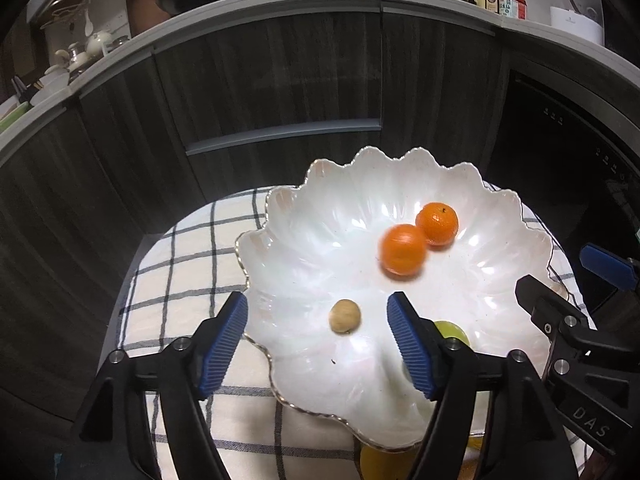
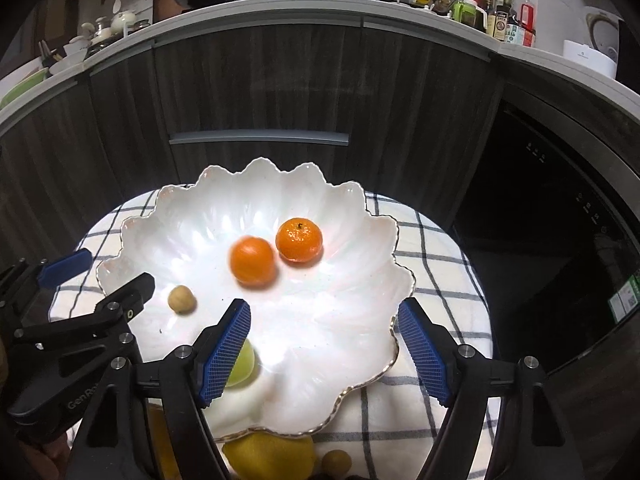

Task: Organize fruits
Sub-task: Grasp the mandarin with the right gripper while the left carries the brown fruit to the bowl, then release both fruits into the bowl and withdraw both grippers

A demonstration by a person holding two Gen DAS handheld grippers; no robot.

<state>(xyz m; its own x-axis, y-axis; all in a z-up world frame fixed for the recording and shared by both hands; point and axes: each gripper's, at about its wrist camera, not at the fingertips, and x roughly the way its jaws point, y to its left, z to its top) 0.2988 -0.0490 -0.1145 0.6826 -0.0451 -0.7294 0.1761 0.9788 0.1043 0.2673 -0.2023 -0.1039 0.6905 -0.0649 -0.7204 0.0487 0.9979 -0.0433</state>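
A white scalloped bowl (image 1: pixel 320 216) (image 2: pixel 360 300) sits on a checked cloth. In it lie a sharp tangerine (image 1: pixel 437 223) (image 2: pixel 299 240), a motion-blurred tangerine (image 1: pixel 403 249) (image 2: pixel 252 260), a small tan round fruit (image 1: pixel 345 317) (image 2: pixel 181 299) and a green fruit (image 1: pixel 454 330) (image 2: pixel 242 364) half hidden by fingers. My left gripper (image 1: pixel 318 340) is open and empty over the bowl's near-left rim. My right gripper (image 2: pixel 324 354) is open and empty over the bowl's near side. A yellow lemon (image 2: pixel 272 456) (image 1: pixel 380 464) and a small brown fruit (image 2: pixel 337 463) lie on the cloth in front of the bowl.
The checked cloth (image 1: pixel 180 272) (image 2: pixel 440 248) covers a small round table. Dark cabinet fronts (image 1: pixel 260 100) stand behind it, with a worktop of pans and bottles above. A dark appliance (image 2: pixel 560 220) stands at the right.
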